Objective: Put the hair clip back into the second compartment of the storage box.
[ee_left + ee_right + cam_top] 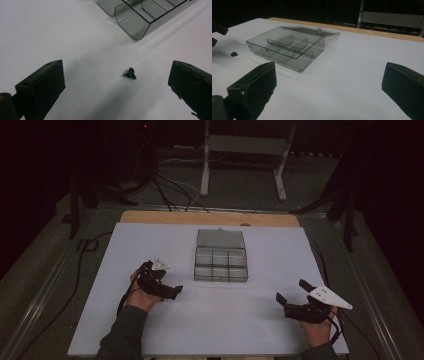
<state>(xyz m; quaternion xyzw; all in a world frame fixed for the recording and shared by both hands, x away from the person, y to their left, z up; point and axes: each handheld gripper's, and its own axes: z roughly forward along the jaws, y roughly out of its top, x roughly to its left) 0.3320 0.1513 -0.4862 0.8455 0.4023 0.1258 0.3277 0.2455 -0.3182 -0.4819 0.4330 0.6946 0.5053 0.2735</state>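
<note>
We log the white table sheet (150,245) as the largest item; a strip of bare wood (150,216) shows along its far edge, and wide bare white lies to either side and on the near side of the box. Centred toward the far half sits the smoky clear compartment box (220,265), its lid (220,238) swung open and lying flat behind it. We see dividers splitting the tray into two rows of cells; every cell we can see into holds nothing. In the right gripper view the box (284,48) stands well apart from the jaws, with open sheet between. The left gripper (172,292) rests on the sheet left of the box, jaws spread wide and gripping nothing; the right gripper (291,296) sits near the sheet's near right corner, jaws likewise wide apart and bare. Smallest: a small black part (130,73) lies on the sheet between the left jaws, touching neither, just off the box's near left corner (136,37); we cannot tell its type.
</note>
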